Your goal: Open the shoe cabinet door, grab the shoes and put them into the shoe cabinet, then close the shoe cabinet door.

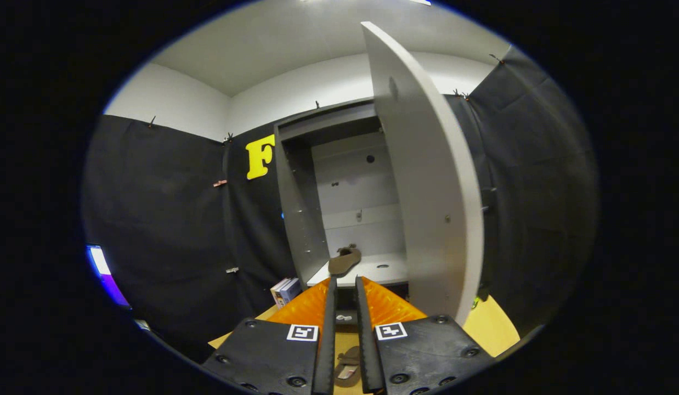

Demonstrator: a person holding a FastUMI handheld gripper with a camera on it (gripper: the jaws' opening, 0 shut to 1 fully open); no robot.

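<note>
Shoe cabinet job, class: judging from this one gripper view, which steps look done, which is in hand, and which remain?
Done: the cabinet door stands open, and one brown shoe lies on the cabinet shelf. In hand: nothing is gripped; the gripper has its fingers slightly apart, with a second shoe on the floor below them. Left: pick up that shoe, put it inside, then close the door.

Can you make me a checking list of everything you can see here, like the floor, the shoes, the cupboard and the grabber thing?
Surface: tan wooden floor beneath the cabinet.
Job's things: grey shoe cabinet; its flat grey door swung open; one brown flat shoe on the cabinet's pale shelf; another brown shoe on the floor, seen between the fingers.
Clutter: stack of books beside the cabinet's foot.
Grippers: gripper fingers slightly apart, holding nothing, aimed at the shelf.
Cables: nothing seen.
Surroundings: black cloth wall, white ceiling.
</note>
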